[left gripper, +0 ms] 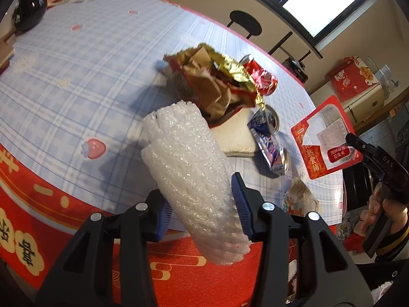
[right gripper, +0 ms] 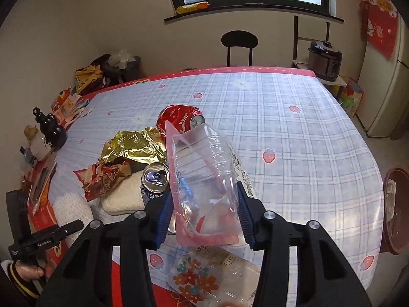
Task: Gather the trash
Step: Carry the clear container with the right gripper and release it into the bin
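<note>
My left gripper (left gripper: 202,204) is shut on a roll of white foam wrap (left gripper: 189,168), held above the table's near edge. My right gripper (right gripper: 204,213) is shut on a clear plastic food tray with a red rim (right gripper: 204,179), held above the table; it also shows in the left wrist view (left gripper: 324,138). On the table lie a crushed red can (right gripper: 179,119), gold and red crumpled wrappers (right gripper: 127,153), a blue can (right gripper: 154,179), a white sponge-like pad (right gripper: 122,197) and a clear flowered bag (right gripper: 204,276).
The table has a blue plaid cloth with a red border (right gripper: 294,117). A black gourd ornament (right gripper: 52,130) and clutter sit at its left edge. A chair (right gripper: 239,46), a rice cooker (right gripper: 324,60) and a brown basin (right gripper: 395,209) stand around it.
</note>
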{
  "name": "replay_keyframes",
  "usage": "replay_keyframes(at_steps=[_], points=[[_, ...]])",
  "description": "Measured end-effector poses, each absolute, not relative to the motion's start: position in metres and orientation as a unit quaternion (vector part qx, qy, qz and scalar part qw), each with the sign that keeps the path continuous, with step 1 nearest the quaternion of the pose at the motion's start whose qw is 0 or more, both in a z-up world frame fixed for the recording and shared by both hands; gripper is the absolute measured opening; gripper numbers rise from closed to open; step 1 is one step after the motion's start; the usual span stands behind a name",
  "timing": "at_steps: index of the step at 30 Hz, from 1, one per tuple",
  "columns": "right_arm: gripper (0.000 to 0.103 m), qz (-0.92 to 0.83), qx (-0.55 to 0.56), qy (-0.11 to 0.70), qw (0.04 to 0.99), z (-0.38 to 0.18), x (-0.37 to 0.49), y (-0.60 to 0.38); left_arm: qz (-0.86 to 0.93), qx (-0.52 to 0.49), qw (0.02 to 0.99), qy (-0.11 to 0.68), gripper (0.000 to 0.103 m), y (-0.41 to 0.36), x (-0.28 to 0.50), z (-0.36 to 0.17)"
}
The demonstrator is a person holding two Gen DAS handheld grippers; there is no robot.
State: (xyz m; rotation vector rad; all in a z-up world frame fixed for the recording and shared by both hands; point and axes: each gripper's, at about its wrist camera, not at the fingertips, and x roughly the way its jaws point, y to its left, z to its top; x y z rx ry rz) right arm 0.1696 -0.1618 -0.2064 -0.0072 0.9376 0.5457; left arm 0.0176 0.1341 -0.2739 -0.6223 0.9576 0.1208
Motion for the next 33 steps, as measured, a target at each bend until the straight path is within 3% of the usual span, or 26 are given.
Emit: replay_keyframes(at_steps=[17, 33], points=[[0.046, 0.235, 0.027, 0.384, 0.893, -0.163, 0.164, -0.258, 0.021, -0.212, 0.895, 0.391, 0.046, 0.062, 0.055, -0.18], [0.046, 0.074, 0.059, 0.355, 0.93, -0.153, 0.211, -0.495, -0.063, -0.18, 0.91, 0.369, 0.046, -0.079, 0.134, -0.142]])
